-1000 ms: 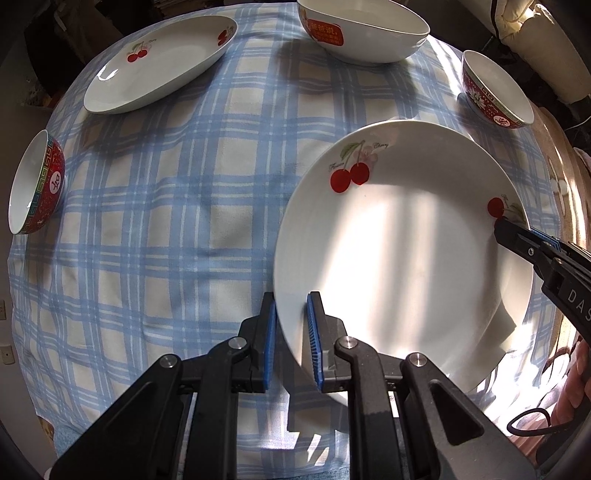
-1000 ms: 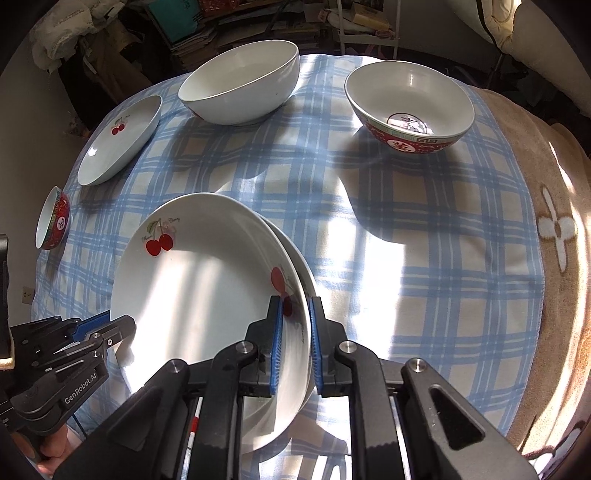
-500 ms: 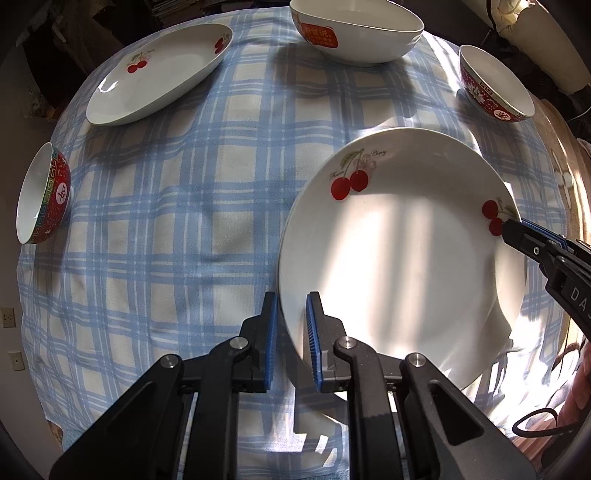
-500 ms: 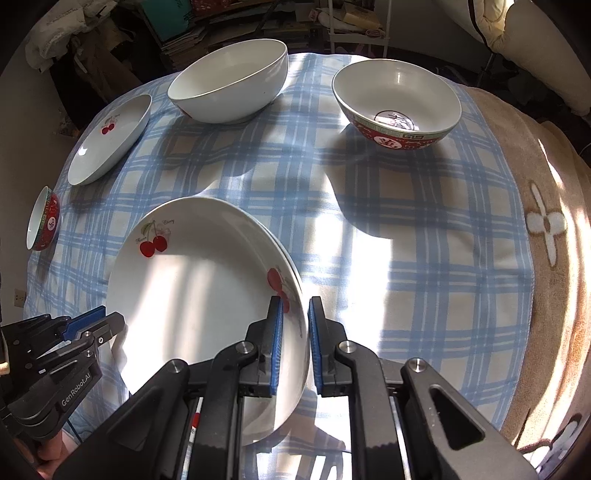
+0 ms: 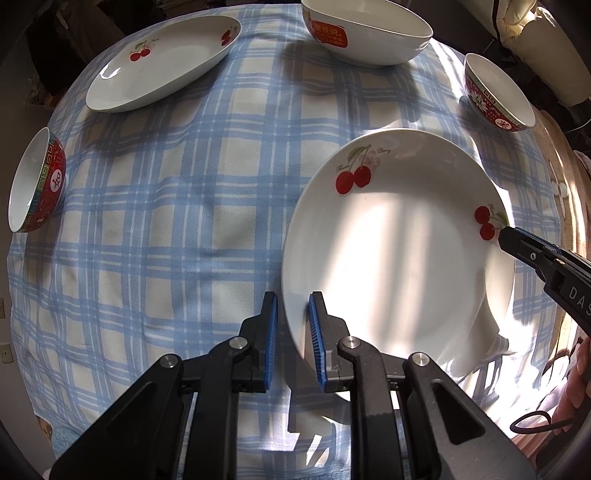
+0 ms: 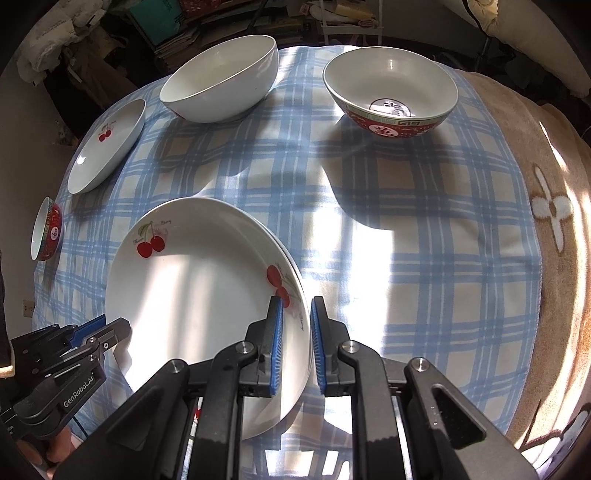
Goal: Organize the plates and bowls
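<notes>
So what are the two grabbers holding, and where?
Both straddle the cherry plate rim: left gripper on its near-left edge, right gripper opposite. Whether they pinch it, I cannot tell.

"GenRobot.AI" stood on the left gripper (image 6: 114, 325); "DAS" showed on the right gripper (image 5: 506, 236). The near cherry plate (image 6: 192, 295) bore small script, unreadable.

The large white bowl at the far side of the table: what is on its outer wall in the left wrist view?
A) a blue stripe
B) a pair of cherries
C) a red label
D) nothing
C: the large white bowl carries a red rectangular label with pale characters on its outer wall.
</notes>
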Demonstrator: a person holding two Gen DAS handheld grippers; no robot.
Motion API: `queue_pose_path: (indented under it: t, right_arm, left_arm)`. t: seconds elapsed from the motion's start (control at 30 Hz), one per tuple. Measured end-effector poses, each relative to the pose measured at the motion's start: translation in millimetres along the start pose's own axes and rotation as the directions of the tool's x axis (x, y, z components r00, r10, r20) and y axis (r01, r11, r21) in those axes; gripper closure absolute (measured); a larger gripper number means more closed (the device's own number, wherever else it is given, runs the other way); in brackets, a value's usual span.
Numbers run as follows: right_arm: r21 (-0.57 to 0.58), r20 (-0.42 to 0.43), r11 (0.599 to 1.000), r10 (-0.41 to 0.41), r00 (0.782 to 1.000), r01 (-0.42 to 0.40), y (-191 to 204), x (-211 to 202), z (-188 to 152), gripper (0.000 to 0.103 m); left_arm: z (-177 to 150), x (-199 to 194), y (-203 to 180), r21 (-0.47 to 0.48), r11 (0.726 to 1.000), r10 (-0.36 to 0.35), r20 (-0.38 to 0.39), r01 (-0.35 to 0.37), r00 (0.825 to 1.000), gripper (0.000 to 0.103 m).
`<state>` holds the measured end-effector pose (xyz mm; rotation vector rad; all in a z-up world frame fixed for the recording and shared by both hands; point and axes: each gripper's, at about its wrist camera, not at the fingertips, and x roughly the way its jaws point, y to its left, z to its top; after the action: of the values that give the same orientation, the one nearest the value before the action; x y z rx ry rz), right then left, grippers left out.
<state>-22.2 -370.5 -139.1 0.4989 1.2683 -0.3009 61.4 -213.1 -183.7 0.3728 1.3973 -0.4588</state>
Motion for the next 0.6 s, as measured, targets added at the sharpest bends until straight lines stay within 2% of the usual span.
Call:
queue_pose_path:
  t: [0.17, 0.33, 0.4, 0.53, 0.6]
  right_arm:
    - [0.011, 0.001, 1.0, 0.008, 1.0, -0.008, -1.5, -1.7, 0.6, 0.086]
    - [-0.005, 0.04, 1.0, 0.016, 0.999, -0.016, 3.0, -10.8, 7.1, 0.085]
    - [-0.022, 0.04, 0.999, 0.034, 0.999, -0.033, 7.8, -11.5, 10.7, 0.082]
    - [-0.061, 0.051, 0.996, 0.066, 0.997, -0.062, 24.8, -14.3, 18.5, 0.066]
    - [-0.086, 0.07, 0.993, 0.081, 0.994, -0.075, 35.1, -16.8, 22.8, 0.047]
  left_arm:
    - [3.0, -4.2, 3.3, 0.0, 1.0, -0.002, -0.013, 0.002, 1.0, 0.084]
    - [12.6, -25.9, 23.8, -0.041, 0.997, -0.072, -0.025, 0.071, 0.997, 0.084]
    - [17.4, -37.9, 34.5, -0.05, 0.997, -0.058, -0.007, 0.058, 0.998, 0.084]
    - [25.9, -58.7, 56.1, -0.051, 0.999, -0.014, 0.051, 0.017, 0.999, 0.084]
    - [35.6, -67.0, 68.0, -0.06, 0.998, -0.006, 0.07, 0.011, 0.998, 0.084]
